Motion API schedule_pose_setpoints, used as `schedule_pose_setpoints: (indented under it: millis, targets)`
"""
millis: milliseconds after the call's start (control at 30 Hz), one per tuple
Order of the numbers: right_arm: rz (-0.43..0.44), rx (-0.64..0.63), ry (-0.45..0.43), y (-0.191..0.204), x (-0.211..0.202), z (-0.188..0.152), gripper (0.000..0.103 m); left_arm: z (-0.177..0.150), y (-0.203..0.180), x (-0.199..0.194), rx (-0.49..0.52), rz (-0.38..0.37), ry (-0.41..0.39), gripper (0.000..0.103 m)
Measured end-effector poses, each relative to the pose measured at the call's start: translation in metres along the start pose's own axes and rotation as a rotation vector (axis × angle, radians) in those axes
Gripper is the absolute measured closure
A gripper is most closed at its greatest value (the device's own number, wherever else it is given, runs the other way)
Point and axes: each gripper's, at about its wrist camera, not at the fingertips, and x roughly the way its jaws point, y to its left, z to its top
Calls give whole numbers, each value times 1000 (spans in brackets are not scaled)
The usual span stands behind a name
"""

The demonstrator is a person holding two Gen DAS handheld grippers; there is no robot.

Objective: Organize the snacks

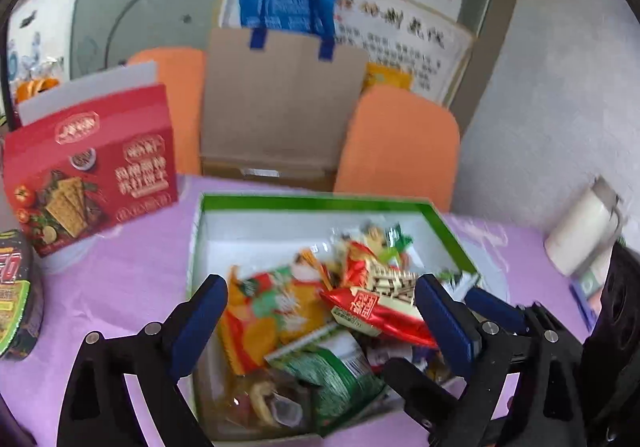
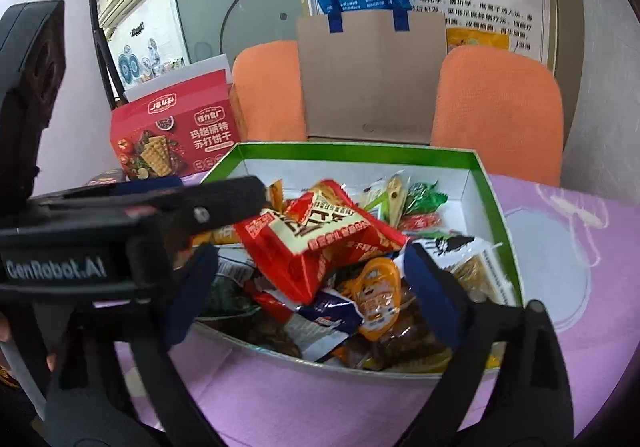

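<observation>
Your left gripper has its blue-padded fingers spread wide with nothing clamped between them. Between those fingers, just beyond the tips, lies the green-rimmed box with its white inside, heaped with snack packets. An orange chip bag sits just inside your left-hand finger, a red-and-cream packet lies close against the inner side of your right-hand finger, and a green packet lies nearer the camera between the two. Beyond and outside your left-hand finger, a red cracker box stands upright on the purple tablecloth. Outside your right-hand finger the black frame of your other tool crowds in.

Your right gripper is also wide apart and holds nothing. The same box rim runs beyond its right-hand finger, and the packets fill the space between the fingers: the red-and-cream packet sits on top of the heap just past the tips, and an orange cup-shaped snack lies close to the inner side of the right-hand finger. The left gripper's black body, lettered "GenRobot.AI", crosses over the left-hand finger and hides part of it. Straight ahead, past the box, a cardboard carton stands open between two orange chair backs.
</observation>
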Motion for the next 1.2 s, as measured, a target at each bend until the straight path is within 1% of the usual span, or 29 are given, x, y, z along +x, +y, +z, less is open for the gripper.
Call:
schedule_pose_setpoints:
  millis: [133, 267, 400, 467, 533, 567, 633, 733, 833, 933, 1067, 1200]
  targets:
    - [-29, -13, 44, -2, 9, -3, 4, 4, 10, -3, -27, 42, 1, 5]
    - [-33, 0, 56, -2, 1, -9, 4, 0, 11, -13, -2, 84, -16, 5]
    - [-65, -4, 53, 0, -16, -11, 4, -5, 5, -29, 36, 126, -28, 5]
    - [-100, -22, 44, 4, -30, -13, 4, -8, 1, -41, 48, 150, -47, 5]
    - [-143, -39, 34, 8, -47, -16, 4, -13, -3, -54, 53, 187, -51, 3]
    - [-162, -45, 29, 10, -54, -17, 4, -16, -4, -61, 57, 193, -57, 1]
    - [-208, -52, 28, 13, -71, -22, 4, -25, -8, -78, 64, 207, -79, 0]
    - [-253, -47, 20, 15, -94, -31, 3, -41, -17, -96, 89, 246, -78, 0]
    - [-263, -15, 6, 14, -116, -43, 3, -60, -26, -110, 123, 277, -66, 0]
    - [-264, 22, -5, 14, -133, -56, 2, -82, -30, -120, 121, 287, -59, 0]
    - [-303, 48, -2, 13, -143, -75, 1, -108, -27, -122, 76, 267, -18, 0]
    - [-342, 65, 10, 13, -142, -92, 1, -126, -28, -121, 79, 288, 16, 0]
